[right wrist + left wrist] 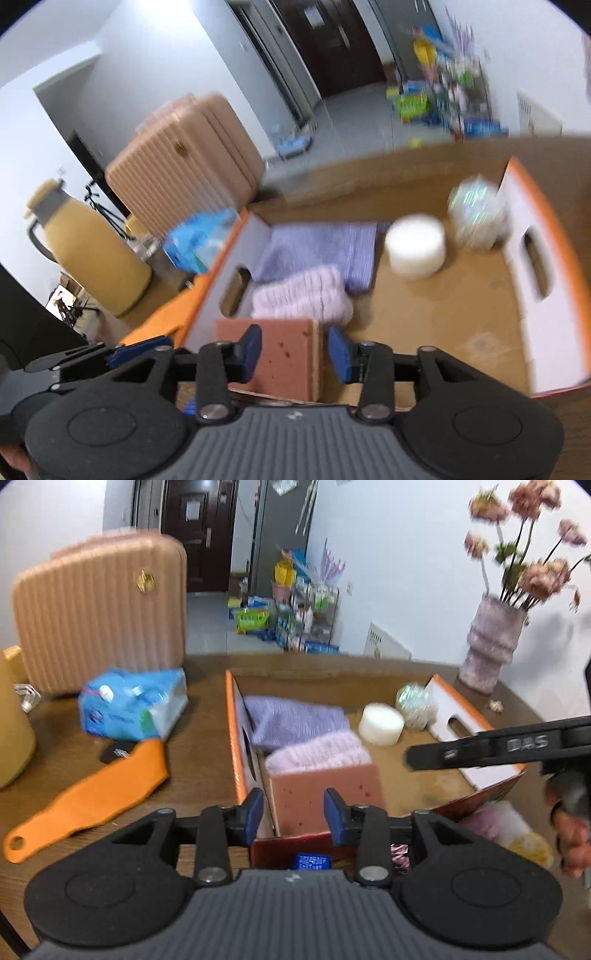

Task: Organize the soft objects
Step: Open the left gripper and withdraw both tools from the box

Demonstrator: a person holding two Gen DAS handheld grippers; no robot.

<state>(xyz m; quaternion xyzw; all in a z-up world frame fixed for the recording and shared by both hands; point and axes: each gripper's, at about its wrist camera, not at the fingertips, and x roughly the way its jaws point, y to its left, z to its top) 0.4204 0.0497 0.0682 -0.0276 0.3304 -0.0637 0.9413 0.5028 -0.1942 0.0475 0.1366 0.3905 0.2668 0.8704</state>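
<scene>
Just ahead of the left gripper (293,814), an open cardboard box (476,720) with orange-edged white end flaps sits on a brown wooden table (199,716); both of this gripper's blue-padded fingers stand apart with nothing between them, poised over the box's near left corner. Directly beyond its fingertips a pink sponge block (325,794) stands in that corner, and behind the block lies a folded pale pink towel (317,753), touching it, with a folded lavender towel (291,720) farther back along the left wall. To the right of those, toward the far end of the box, a white foam cylinder (382,723) rests on the cardboard floor, and just beyond it an iridescent mesh scrubber ball (415,701) sits beside the right flap. The right gripper (295,349) hovers over the near edge of the same box, its jaws likewise parted and empty; in the left wrist view it enters from the right as a black finger above the box's right side. Off to the left of the left gripper, outside the box, an orange felt strip (92,797) lies flat on the table, with a blue tissue pack (133,707) beyond it and a ribbed pink case (99,613) standing upright behind that. Far to the right, a pale purple vase (491,642) of pink flowers stands past the box. In the right wrist view a yellow thermos jug (92,243) stands left of the case.
</scene>
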